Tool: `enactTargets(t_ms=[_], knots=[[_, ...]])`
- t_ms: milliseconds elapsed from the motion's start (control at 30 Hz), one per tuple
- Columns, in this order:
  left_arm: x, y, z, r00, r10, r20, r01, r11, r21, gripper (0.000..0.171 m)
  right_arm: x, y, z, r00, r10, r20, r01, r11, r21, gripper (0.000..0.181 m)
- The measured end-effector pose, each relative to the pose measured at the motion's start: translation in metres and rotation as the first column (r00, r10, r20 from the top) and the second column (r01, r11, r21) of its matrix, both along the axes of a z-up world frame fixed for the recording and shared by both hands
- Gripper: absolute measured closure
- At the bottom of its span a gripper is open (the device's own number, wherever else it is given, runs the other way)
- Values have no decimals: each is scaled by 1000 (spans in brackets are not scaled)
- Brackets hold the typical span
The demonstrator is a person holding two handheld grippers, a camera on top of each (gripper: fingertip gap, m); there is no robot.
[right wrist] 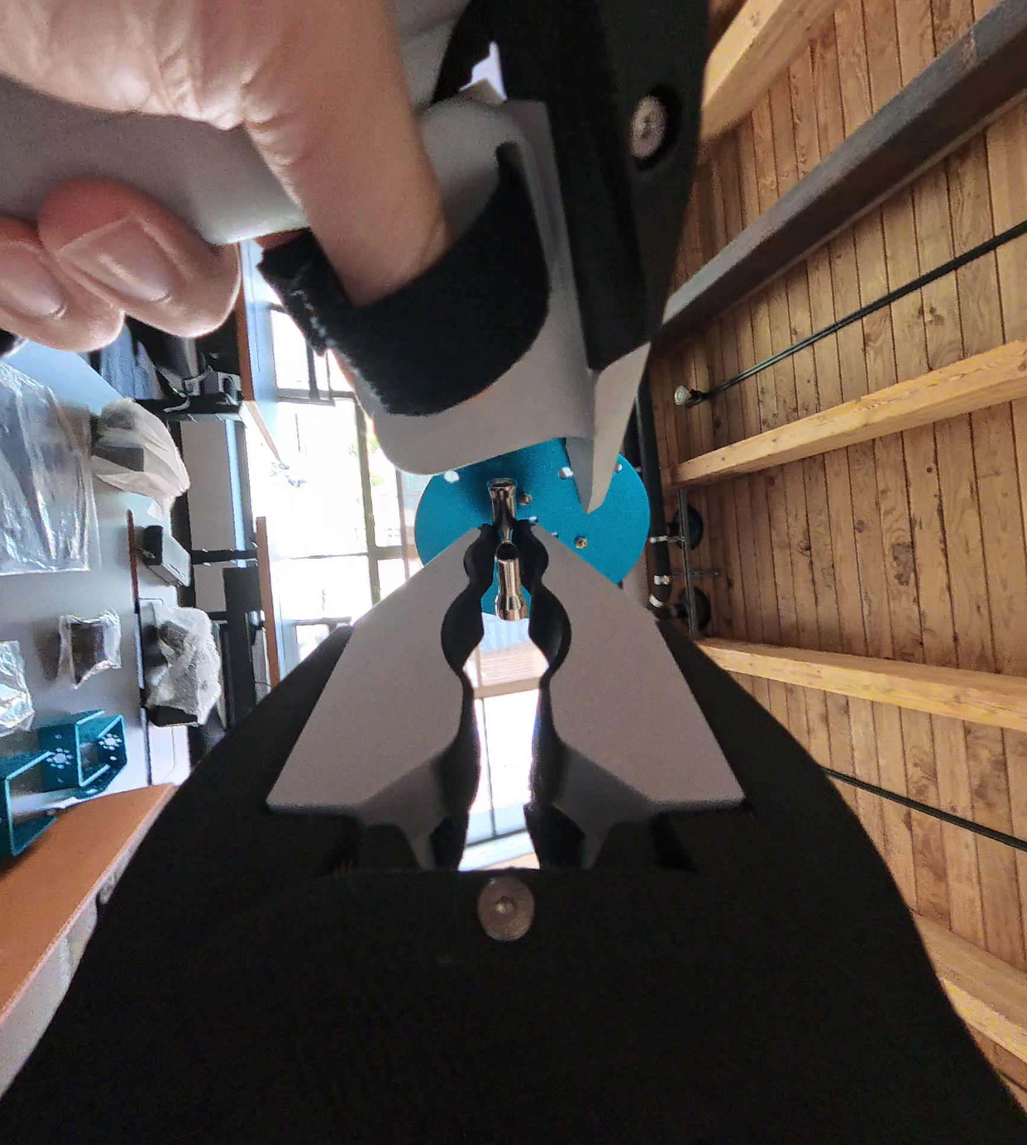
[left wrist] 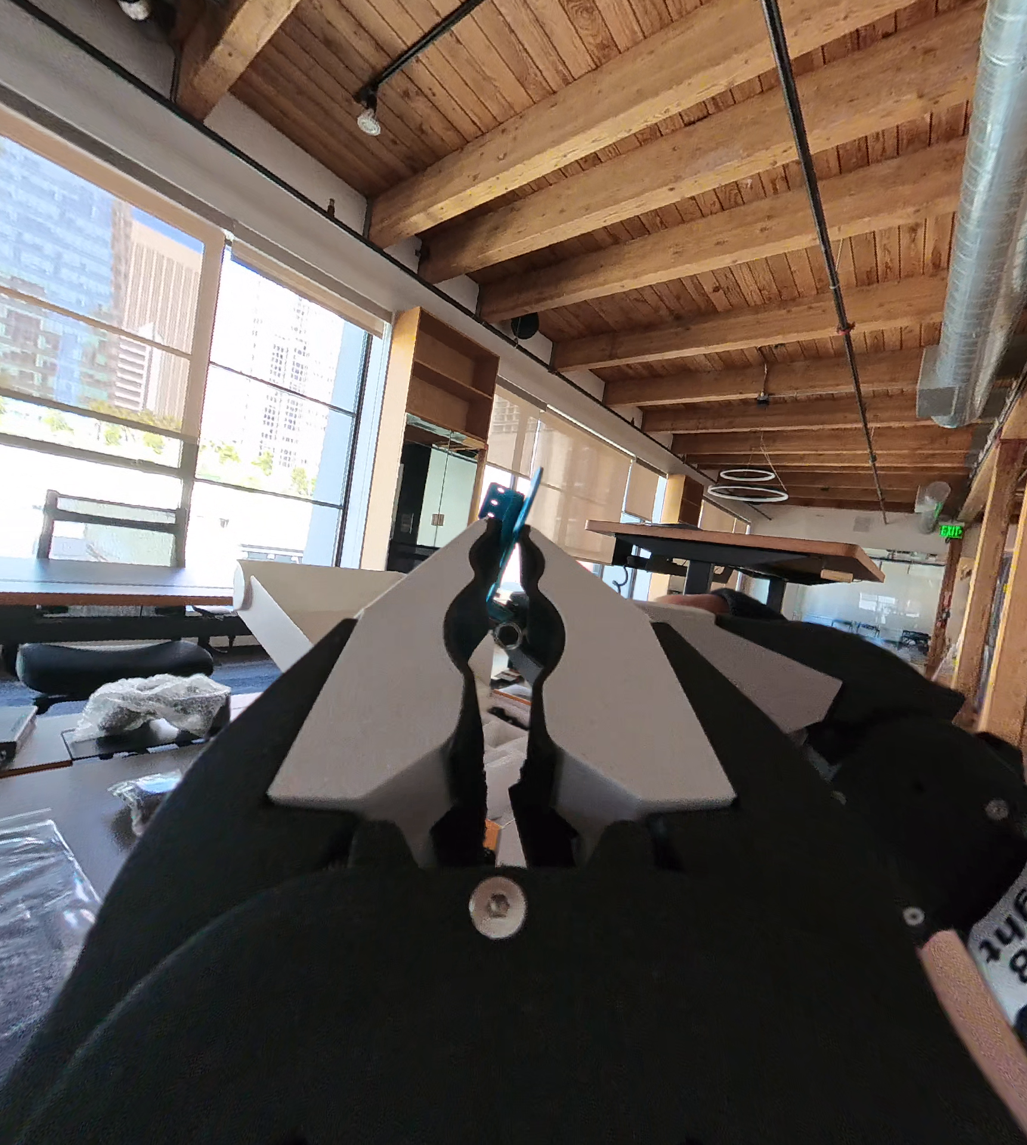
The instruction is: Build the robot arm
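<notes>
Blue round plate held up in the air between two grippers.

The blue plate (right wrist: 536, 514) sits right at the tips of both sets of jaws. The left gripper (left wrist: 508, 536) pinches its thin edge, so the plate stands edge-on there. The right gripper (right wrist: 506, 536) pinches a shiny metal tool (right wrist: 506, 557) that lies along the jaws, its far end touching the plate's flat face. A hand (right wrist: 145, 142) holds the left gripper. Blue brackets (right wrist: 40, 784) lie on the surface, well off to one side.

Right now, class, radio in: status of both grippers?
Left gripper shut on blue disc. Right gripper shut on silver socket tool, tip at disc. Nothing between.
</notes>
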State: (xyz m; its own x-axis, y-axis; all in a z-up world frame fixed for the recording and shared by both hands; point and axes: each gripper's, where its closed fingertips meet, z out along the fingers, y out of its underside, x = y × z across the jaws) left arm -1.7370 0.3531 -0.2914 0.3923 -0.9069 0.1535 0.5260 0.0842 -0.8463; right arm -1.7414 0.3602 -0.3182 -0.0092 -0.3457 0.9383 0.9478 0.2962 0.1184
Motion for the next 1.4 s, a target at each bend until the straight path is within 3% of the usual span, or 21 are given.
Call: enactTargets(t_ms=[167,333,533,633,700,733,833,867,900,1033,1200,1400], knots=[[1,-5,3,997,-72,20,72,997,37,168,0,-4,4,985,89,-151,-104,990,-99,174],[1,-6,6,995,-78,65,75,996,41,168,2,-3,7,922,145,-359,-190,977,-92,174],[-3,-5,12,985,-123,118,119,992,40,168,3,-2,11,671,264,-693,-414,909,-54,174],[-1,-6,12,995,-60,85,52,995,88,167,4,0,11,426,280,-860,-548,837,1,174],[-2,-7,13,998,-6,67,-3,991,134,168,2,1,11,345,283,-895,-594,804,24,174],[-4,-8,14,998,14,54,-23,987,159,168,1,-1,13,371,306,-877,-587,809,34,174],[-6,-6,13,999,46,0,-45,984,173,169,-3,-1,12,598,312,-738,-463,886,0,174],[-8,-7,14,999,46,8,-46,982,184,169,-4,-2,13,626,308,-716,-446,895,-6,174],[-10,-9,15,999,45,20,-48,980,192,169,-6,-2,14,612,304,-730,-457,889,-13,174],[-9,-12,14,992,125,19,-125,952,279,169,-7,2,13,350,284,-893,-618,786,7,175],[-6,3,2,989,145,14,-143,952,272,170,-8,20,-2,-92,133,-987,-793,590,154,174],[-7,27,-10,984,180,8,-177,955,238,170,-10,42,-17,-371,-45,-928,-807,509,298,173]])
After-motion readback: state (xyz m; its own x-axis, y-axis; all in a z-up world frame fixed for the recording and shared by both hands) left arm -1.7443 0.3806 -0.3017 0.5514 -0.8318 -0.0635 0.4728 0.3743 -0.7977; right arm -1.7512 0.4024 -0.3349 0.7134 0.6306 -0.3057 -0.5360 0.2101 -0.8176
